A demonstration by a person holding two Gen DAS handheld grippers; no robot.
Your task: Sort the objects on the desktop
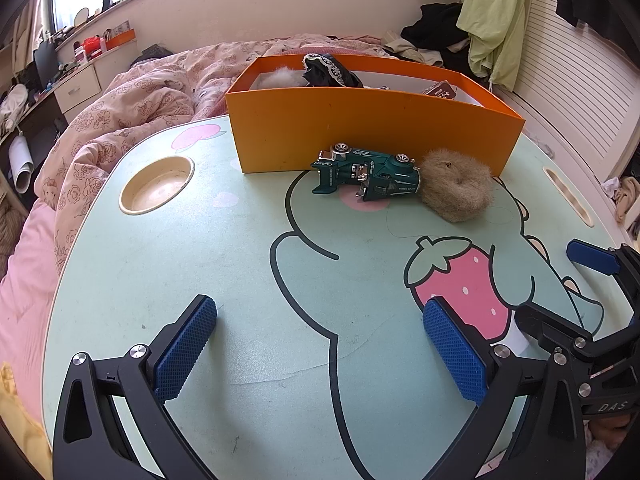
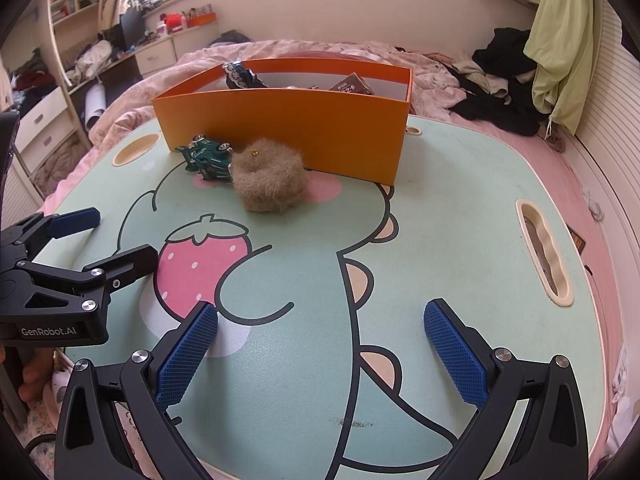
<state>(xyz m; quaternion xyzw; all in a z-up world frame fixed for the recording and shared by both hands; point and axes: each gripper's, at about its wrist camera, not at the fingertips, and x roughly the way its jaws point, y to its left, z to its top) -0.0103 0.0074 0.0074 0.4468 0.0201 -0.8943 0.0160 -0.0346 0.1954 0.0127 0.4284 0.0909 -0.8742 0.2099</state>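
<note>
A green toy car (image 1: 366, 178) lies on its side on the mint lap table (image 1: 200, 264), against the front wall of an orange box (image 1: 372, 136). A tan furry scrunchie (image 1: 456, 190) touches the car's right end. The box holds a black lace item (image 1: 330, 70), something white and fluffy, and a brown packet. My left gripper (image 1: 320, 312) is open and empty, near the table's front edge. My right gripper (image 2: 320, 316) is open and empty, beside it to the right. The car (image 2: 208, 156), scrunchie (image 2: 268, 182) and box (image 2: 288, 136) also show in the right wrist view.
The table has a round cup recess (image 1: 157, 185) at the left and a slot handle (image 2: 544, 252) at the right. It stands on a bed with a pink quilt (image 1: 132, 104). Clothes (image 2: 508, 80) are piled at the back right.
</note>
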